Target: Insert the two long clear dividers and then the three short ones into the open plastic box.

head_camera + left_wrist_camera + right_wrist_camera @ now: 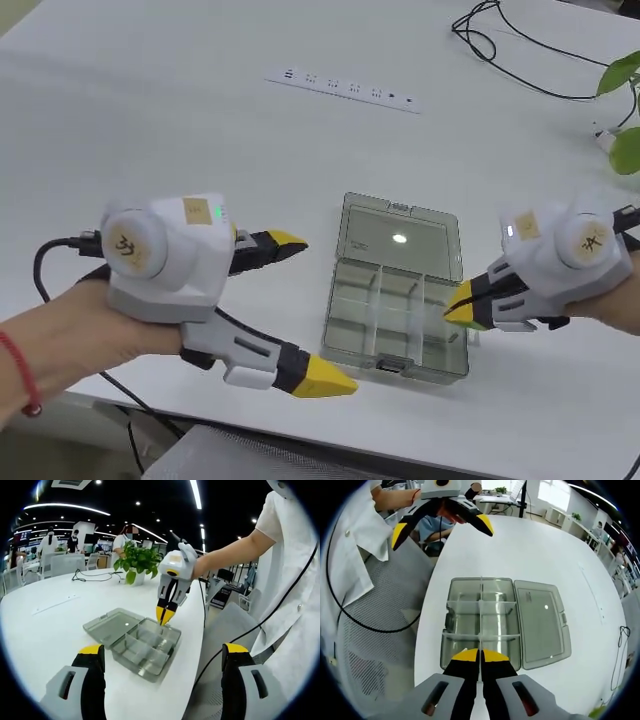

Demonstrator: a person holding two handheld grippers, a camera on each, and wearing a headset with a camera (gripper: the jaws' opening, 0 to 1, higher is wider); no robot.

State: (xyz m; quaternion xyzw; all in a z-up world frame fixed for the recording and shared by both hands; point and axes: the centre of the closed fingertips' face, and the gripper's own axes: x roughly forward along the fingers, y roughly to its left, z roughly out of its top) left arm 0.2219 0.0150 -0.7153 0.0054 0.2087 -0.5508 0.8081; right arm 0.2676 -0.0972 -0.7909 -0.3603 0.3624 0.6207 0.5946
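An open clear grey plastic box (345, 340) lies near the table's front edge, its lid (400, 235) folded flat behind it. Clear dividers (480, 604) stand inside and split it into compartments. My right gripper (460, 305) is shut on a thin clear divider, tips down over the box's right side. In the right gripper view the shut jaws (481, 654) hover over the box (462, 625), with the clear strip edge-on between them. My left gripper (310, 310) is open and holds nothing, left of the box. It faces the box (120, 652) and the right gripper (165, 615).
A white power strip (345, 88) lies at the back of the white table, with black cables (510, 50) and a green plant (625, 110) at the far right. The table's front edge runs just below the box. A mesh chair (375, 645) stands beside the table.
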